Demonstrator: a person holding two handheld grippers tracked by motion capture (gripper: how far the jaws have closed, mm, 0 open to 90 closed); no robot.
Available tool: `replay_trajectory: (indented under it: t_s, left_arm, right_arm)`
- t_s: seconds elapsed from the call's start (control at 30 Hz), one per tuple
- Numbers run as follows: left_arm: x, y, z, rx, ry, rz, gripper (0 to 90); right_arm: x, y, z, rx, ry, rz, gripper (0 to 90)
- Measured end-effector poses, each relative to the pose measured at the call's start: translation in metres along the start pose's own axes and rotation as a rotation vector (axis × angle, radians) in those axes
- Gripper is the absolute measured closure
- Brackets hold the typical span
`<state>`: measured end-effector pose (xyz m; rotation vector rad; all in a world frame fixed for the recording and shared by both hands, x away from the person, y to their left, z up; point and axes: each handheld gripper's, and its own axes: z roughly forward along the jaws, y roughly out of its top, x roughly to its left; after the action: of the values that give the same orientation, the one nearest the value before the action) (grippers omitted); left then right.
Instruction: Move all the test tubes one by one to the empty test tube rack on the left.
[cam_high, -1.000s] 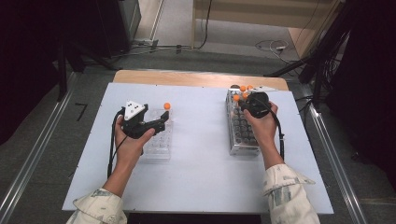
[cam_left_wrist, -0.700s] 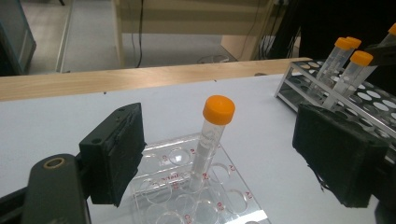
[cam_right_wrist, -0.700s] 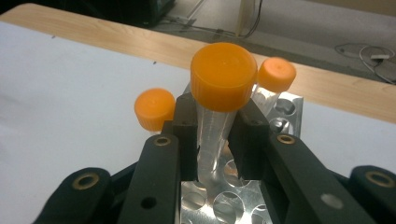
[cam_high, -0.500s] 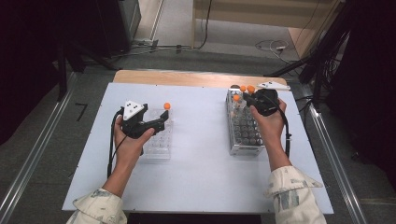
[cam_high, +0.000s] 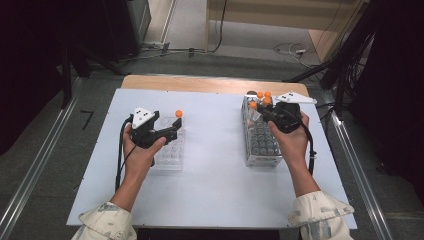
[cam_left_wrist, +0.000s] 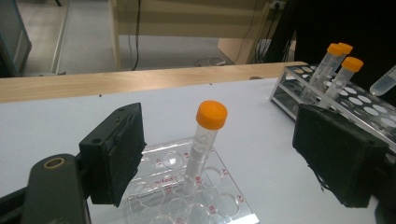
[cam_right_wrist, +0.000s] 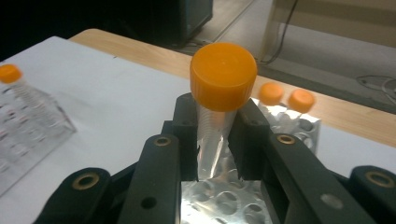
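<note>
Right gripper view: the right claw (cam_right_wrist: 217, 135) pinches an orange-capped tube (cam_right_wrist: 219, 98) above the metal rack (cam_right_wrist: 224, 200) at the desk's (cam_high: 215, 165) three o'clock. At nine o'clock, the left claw (cam_left_wrist: 233, 154) stands spread around a lone tube (cam_left_wrist: 205, 140) upright in the clear rack (cam_left_wrist: 187, 200).

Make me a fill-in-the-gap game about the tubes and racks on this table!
1. The right gripper is shut on a tube with an ______ cap.
2. The left gripper has its jaws ______ around the clear rack.
3. The clear rack holds ______ tube.
4. The metal rack sits under the person's ______ hand.

Missing words: orange; open; one; right
</note>
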<state>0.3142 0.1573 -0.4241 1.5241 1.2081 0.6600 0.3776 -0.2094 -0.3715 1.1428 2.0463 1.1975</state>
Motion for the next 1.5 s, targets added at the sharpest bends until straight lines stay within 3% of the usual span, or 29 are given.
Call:
replay_trajectory:
  t_s: [0.47, 1.0, 1.5]
  left_arm:
    - [-0.01, 0.002, -0.001, -0.01, -0.039, 0.007, 17.5]
    - [-0.022, 0.002, -0.001, -0.017, -0.094, 0.028, 17.5]
    - [-0.045, 0.005, 0.007, -0.015, -0.157, 0.058, 17.9]
  right_arm:
    - [0.042, -0.009, 0.018, 0.04, 0.095, -0.057, 71.9]
    - [0.075, -0.013, 0.037, 0.062, 0.159, -0.107, 71.9]
    - [0.106, -0.018, 0.053, 0.102, 0.224, -0.16, 71.9]
